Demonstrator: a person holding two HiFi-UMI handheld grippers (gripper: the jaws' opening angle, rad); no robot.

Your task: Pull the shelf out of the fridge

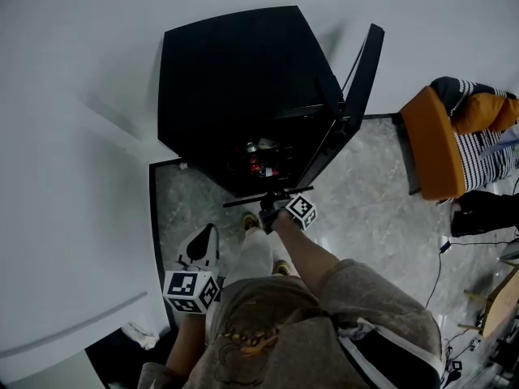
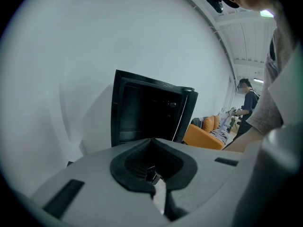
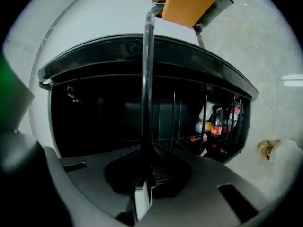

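Both were closed: right gripper (image 3: 144,174) clamped the shelf (image 3: 148,79) at the fridge (image 1: 235,79); left gripper (image 2: 154,176) held nothing above the floor (image 1: 365,185).

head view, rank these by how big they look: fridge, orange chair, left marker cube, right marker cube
1. fridge
2. orange chair
3. left marker cube
4. right marker cube

The left cube looks bigger than the right one, but it sits nearer the camera, so the two may well match in real size.

Inside the fridge (image 3: 94,66) all is dark — the bottles (image 3: 217,124) too small to count, the shelf (image 3: 147,79) mostly lost.
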